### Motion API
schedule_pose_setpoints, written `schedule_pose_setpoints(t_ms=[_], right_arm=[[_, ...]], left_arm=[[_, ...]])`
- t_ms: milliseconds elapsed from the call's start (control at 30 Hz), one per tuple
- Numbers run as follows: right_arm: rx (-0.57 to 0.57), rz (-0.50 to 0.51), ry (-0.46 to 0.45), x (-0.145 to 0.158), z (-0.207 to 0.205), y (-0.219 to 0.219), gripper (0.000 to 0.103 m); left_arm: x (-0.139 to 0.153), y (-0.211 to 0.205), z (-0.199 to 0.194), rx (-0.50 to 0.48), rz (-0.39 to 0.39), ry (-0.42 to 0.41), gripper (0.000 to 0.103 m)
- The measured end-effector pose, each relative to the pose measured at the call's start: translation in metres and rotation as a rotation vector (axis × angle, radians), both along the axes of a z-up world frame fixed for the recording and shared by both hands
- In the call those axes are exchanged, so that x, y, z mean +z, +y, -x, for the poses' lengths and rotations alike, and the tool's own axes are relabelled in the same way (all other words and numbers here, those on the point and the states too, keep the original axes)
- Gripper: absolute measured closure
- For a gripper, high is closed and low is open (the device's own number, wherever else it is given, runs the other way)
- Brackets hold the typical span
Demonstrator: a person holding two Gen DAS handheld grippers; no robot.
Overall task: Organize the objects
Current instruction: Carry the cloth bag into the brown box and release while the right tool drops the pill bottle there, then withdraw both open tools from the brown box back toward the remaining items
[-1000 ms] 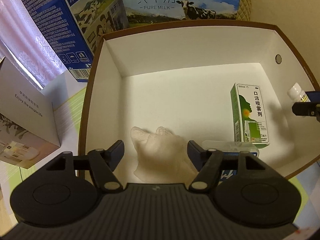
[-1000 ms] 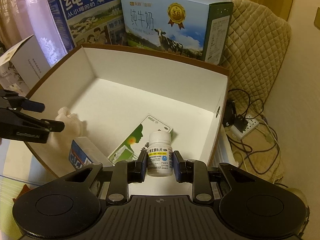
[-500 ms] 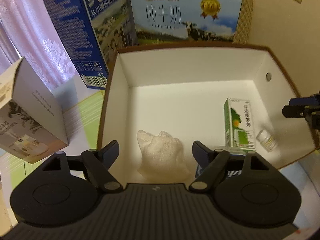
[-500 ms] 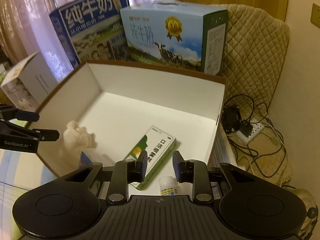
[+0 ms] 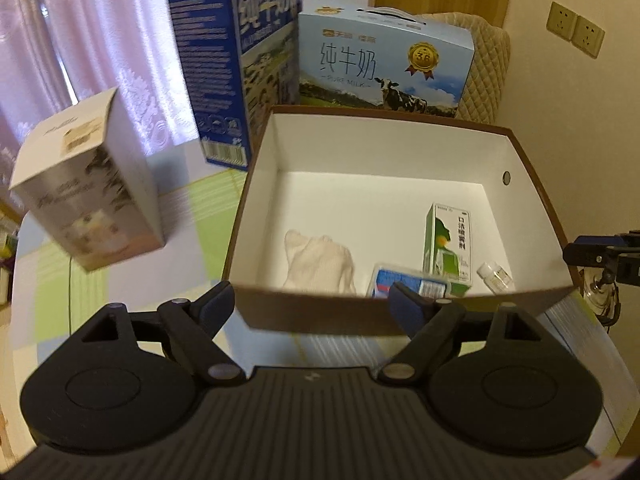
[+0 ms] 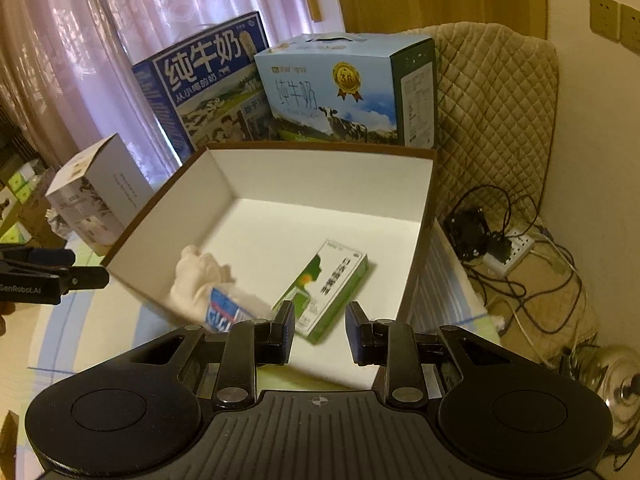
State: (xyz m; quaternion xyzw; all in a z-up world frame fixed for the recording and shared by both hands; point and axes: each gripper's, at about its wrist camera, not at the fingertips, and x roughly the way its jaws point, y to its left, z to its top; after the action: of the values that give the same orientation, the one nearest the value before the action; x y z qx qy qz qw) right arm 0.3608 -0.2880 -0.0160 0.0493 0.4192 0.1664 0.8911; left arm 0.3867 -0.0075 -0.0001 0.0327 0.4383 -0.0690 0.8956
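Note:
A brown box with a white inside (image 5: 384, 148) (image 6: 320, 184) holds a crumpled white cloth (image 5: 320, 266) (image 6: 200, 276), a green and white medicine carton (image 5: 448, 246) (image 6: 328, 284), a blue and white packet (image 5: 408, 282) (image 6: 224, 310) and a small white pill bottle (image 5: 496, 278) lying on its side. My left gripper (image 5: 310, 302) is open, in front of the box's near wall, with nothing between its fingers. My right gripper (image 6: 320, 332) is open and empty above the box's near right corner; its tip (image 5: 600, 256) shows at the right edge of the left wrist view. The bottle is hidden in the right wrist view.
Two blue milk cartons (image 5: 248, 88) (image 5: 380, 68) stand behind the box. A white carton (image 5: 88, 196) stands to its left on the green striped tablecloth (image 5: 188, 216). A quilted chair (image 6: 492, 108), cables and a power strip (image 6: 516, 248) are on the right.
My right gripper let go of the pill bottle, which now lies in the box, and drew back. My left gripper pulled back out of the box to its near wall.

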Motion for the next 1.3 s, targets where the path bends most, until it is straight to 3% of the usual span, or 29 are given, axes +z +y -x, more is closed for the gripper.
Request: schedule_pose_setpoints(t_ms=[633, 1300], right_arm=[[0.052, -0.05, 0.001, 0.016, 0.083, 0.019, 0.078], [0.075, -0.058, 0.071, -0.005, 0.131, 0.039, 0.078]], left_arm=[[-0.007, 0.013, 0.114, 0.063, 0.056, 0.037, 0.02], [-0.03, 0.015, 0.169, 0.054, 0.052, 0.077, 0.02]])
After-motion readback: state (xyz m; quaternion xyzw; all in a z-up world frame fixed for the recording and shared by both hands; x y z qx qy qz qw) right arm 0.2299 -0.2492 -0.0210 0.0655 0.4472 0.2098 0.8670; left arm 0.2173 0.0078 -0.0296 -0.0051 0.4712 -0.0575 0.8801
